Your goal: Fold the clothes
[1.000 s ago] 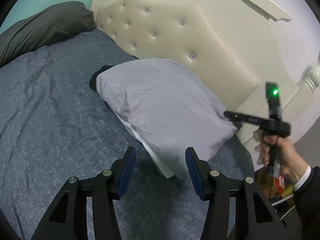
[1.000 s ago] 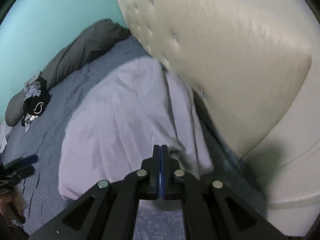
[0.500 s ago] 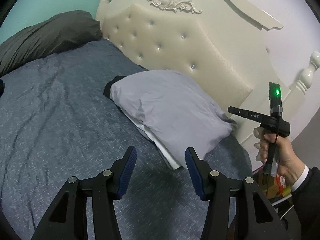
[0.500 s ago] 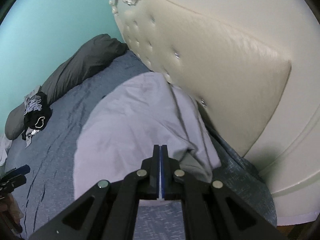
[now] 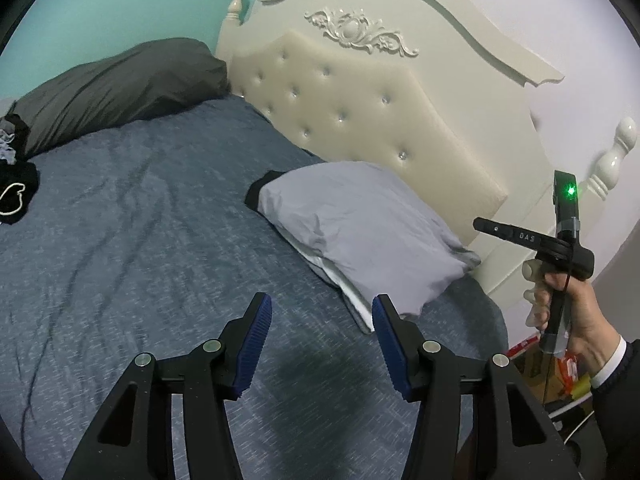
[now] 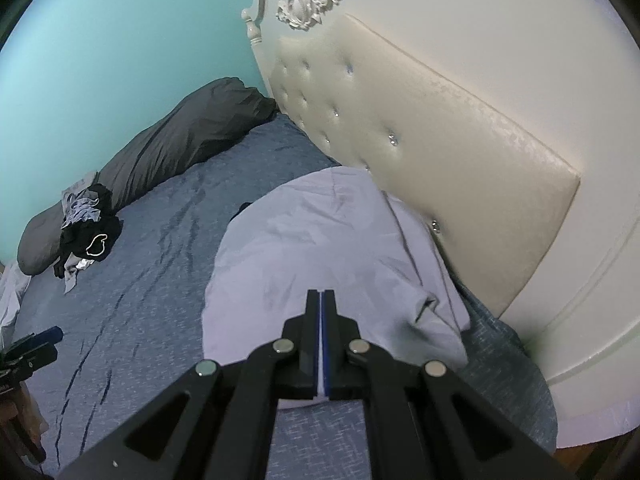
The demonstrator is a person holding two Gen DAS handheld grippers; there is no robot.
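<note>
Dark, limp clothes [image 6: 86, 240] lie heaped at the bed's [image 5: 120, 248] far left, light and floppy; best pinched at an edge. Left tool [image 5: 318, 338] gapes wide, empty; right tool [image 6: 321, 320] is pressed closed on nothing I can see.

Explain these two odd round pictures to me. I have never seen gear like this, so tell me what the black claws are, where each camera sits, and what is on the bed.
No robot here: a person holds a two-finger gripper in each hand, each with a fisheye camera looking along its fingers. The left camera shows the left gripper open and empty above the blue bedspread, and the person's right hand holding the other tool. The right camera shows the right gripper shut, holding nothing I can see, over a pale pillow by the headboard. A dark pillow and a heap of clothes lie at the far side.
</note>
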